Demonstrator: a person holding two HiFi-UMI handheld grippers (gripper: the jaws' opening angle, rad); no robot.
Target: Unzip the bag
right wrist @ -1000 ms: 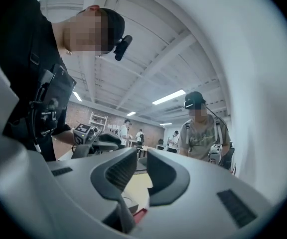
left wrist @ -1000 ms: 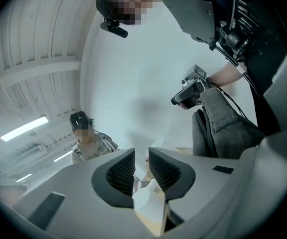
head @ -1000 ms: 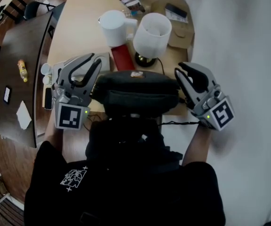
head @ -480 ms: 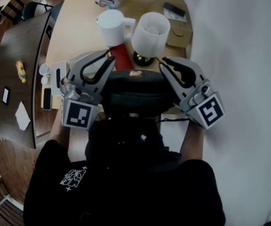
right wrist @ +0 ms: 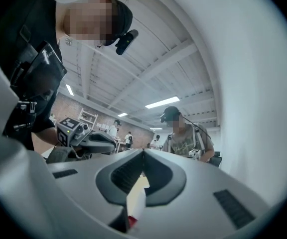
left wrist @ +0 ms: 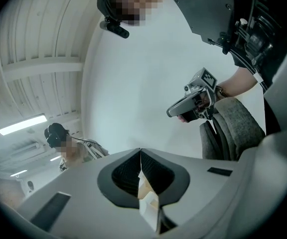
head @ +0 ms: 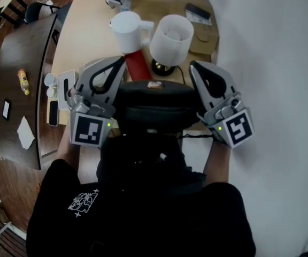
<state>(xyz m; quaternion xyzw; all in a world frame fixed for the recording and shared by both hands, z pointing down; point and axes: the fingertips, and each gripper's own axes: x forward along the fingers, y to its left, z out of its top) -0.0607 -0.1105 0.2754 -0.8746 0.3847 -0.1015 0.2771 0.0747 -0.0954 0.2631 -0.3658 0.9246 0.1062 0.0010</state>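
A dark grey bag (head: 154,103) rests at the near edge of the wooden table (head: 90,36), right in front of the person. My left gripper (head: 119,63) stands at the bag's left end, shut with nothing in it. At the bag's right end my right gripper (head: 197,67) is likewise shut and empty. Both point up and away from the table. In the left gripper view my left gripper (left wrist: 140,151) has its jaws together, and the right gripper (left wrist: 191,101) and the bag (left wrist: 235,128) show beyond. In the right gripper view my right gripper (right wrist: 143,152) is closed too. No zipper pull is visible.
Behind the bag stand a white pitcher (head: 128,31), a white lamp shade (head: 171,36) and a red book (head: 139,64). A phone (head: 198,10) and a bottle (head: 124,1) lie at the far edge. A dark table (head: 20,90) is at the left. Other people stand in the room.
Both grippers have gone from open to shut. They also moved up and inward beside the bag's ends. The bag has not moved.
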